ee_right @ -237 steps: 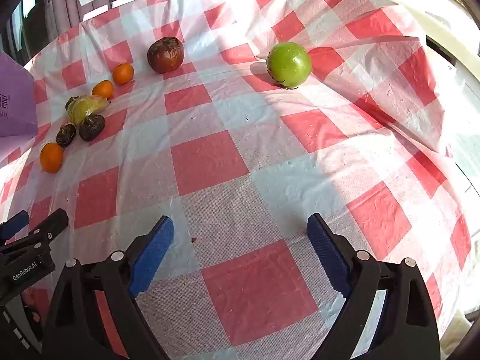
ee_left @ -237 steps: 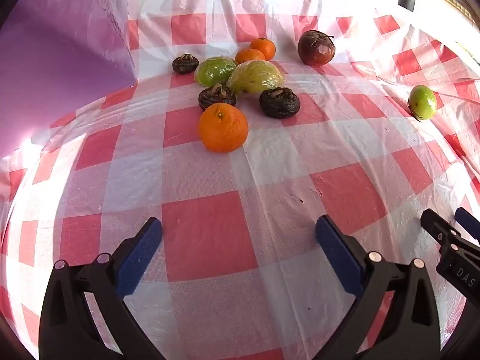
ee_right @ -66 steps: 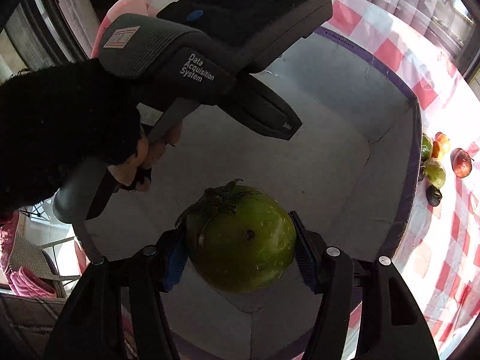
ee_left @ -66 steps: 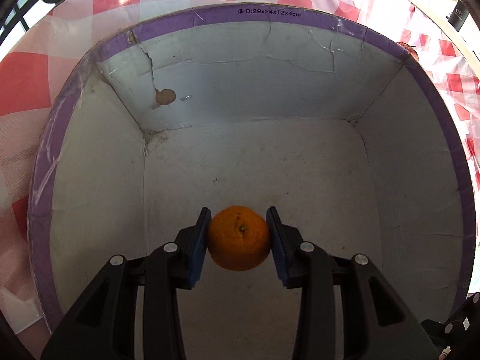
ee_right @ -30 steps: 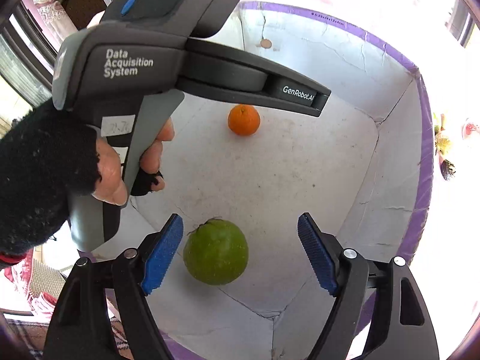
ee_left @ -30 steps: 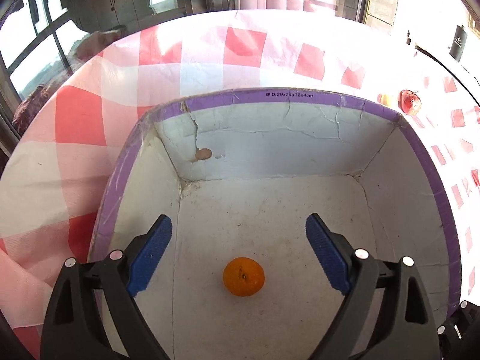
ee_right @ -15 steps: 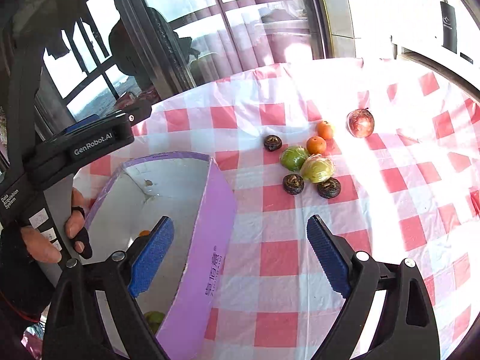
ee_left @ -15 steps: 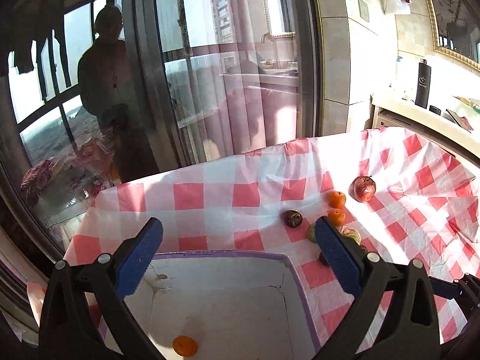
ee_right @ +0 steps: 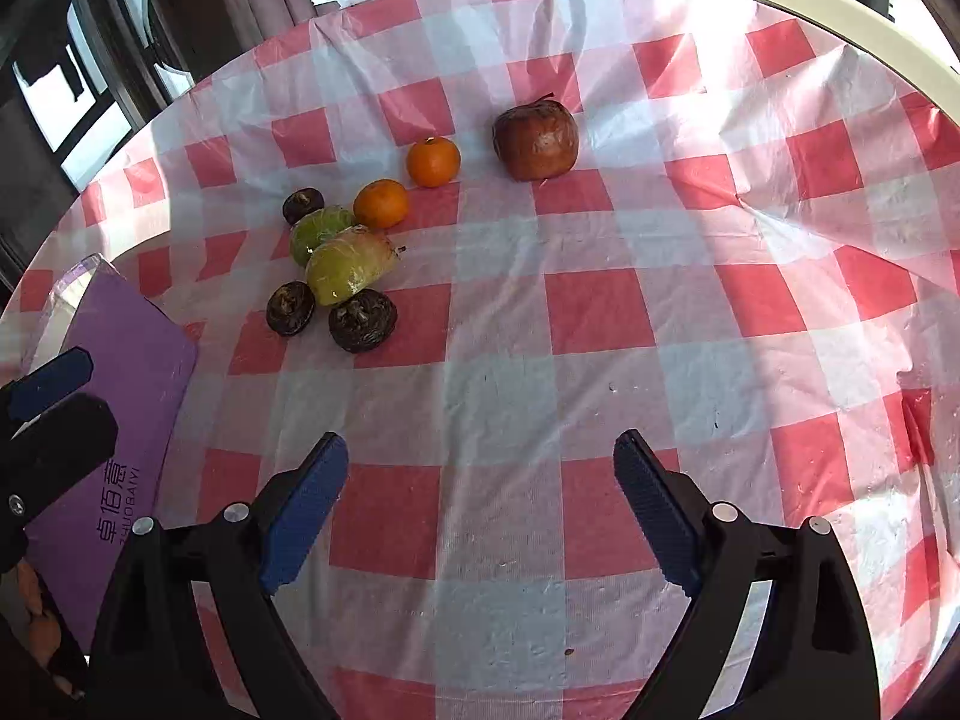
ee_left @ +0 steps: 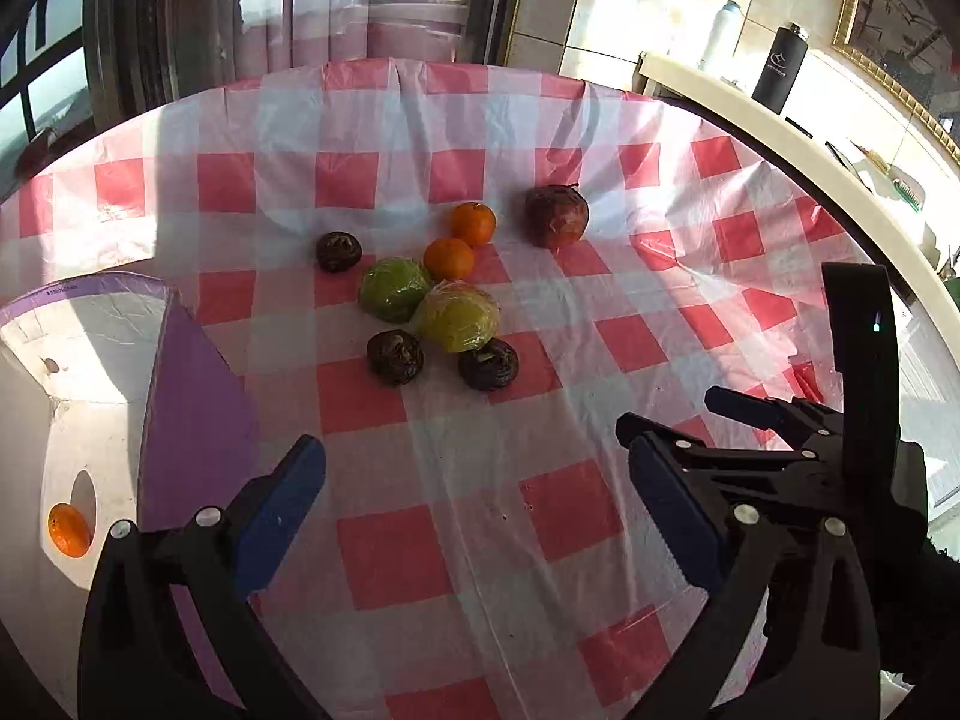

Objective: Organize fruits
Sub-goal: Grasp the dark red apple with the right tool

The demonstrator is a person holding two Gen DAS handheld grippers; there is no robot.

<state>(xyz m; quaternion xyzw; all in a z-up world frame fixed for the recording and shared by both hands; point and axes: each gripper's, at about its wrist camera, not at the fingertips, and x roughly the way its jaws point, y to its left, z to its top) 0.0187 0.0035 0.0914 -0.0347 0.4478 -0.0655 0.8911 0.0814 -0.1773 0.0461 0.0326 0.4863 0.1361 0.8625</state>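
Note:
A cluster of fruit lies mid-table on the red-checked cloth: two oranges [ee_left: 449,258] [ee_right: 433,162], a green fruit [ee_left: 393,290], a yellow-green wrapped fruit [ee_right: 350,265], three dark wrinkled fruits [ee_left: 488,365] and a brown-red pomegranate [ee_right: 536,140]. The purple box [ee_left: 192,396] stands at the left, with one orange [ee_left: 68,530] on its white floor. My left gripper [ee_left: 480,516] hangs open and empty above the cloth, short of the cluster. My right gripper [ee_right: 483,507] is open and empty too. The right gripper's body [ee_left: 798,450] shows at the right of the left wrist view.
A white ledge [ee_left: 780,138] with a black bottle [ee_left: 780,69] runs behind the table at the right. Windows and curtains stand beyond the far edge. The left gripper's tip [ee_right: 48,408] shows over the purple box [ee_right: 120,420] in the right wrist view.
Both grippers let go of their fruits in the box, then swung out of it to the right. They now face the fruit cluster on the cloth from closer in.

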